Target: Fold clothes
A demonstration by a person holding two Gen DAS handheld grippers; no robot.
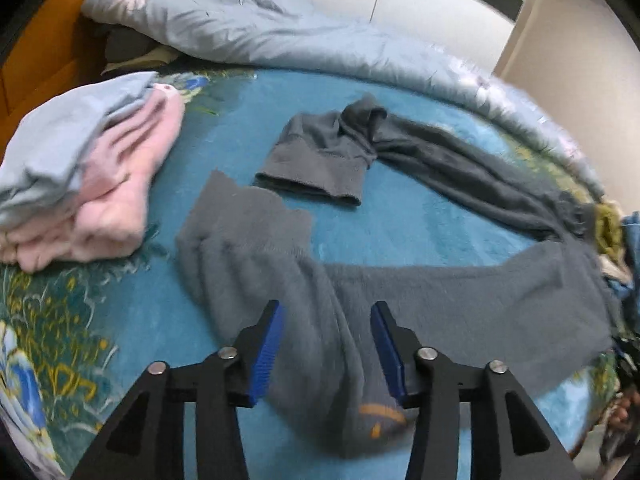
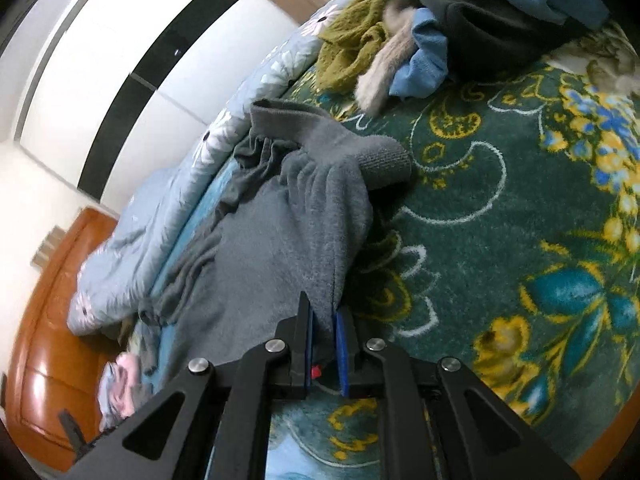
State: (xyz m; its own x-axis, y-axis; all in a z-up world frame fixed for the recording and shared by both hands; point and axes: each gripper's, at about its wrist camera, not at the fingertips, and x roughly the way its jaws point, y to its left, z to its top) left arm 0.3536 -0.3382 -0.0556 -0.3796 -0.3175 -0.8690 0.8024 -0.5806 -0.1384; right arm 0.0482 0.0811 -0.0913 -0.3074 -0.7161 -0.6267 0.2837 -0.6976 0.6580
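While my left gripper [image 1: 327,316] held its jaws apart, not pressing the grey trousers [image 1: 280,264] lying between them on the bed [image 1: 400,220], my right gripper [image 2: 323,320] had jaws clamped on their edge.

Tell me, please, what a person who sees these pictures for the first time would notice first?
Most striking is the grey garment spread across the blue floral blanket in the middle of the bed. The left gripper stands open over one end of it, while the right gripper is shut on its edge. A folded stack in pink and light blue lies at the left, and a heap of unfolded clothes lies beyond the garment's other end.
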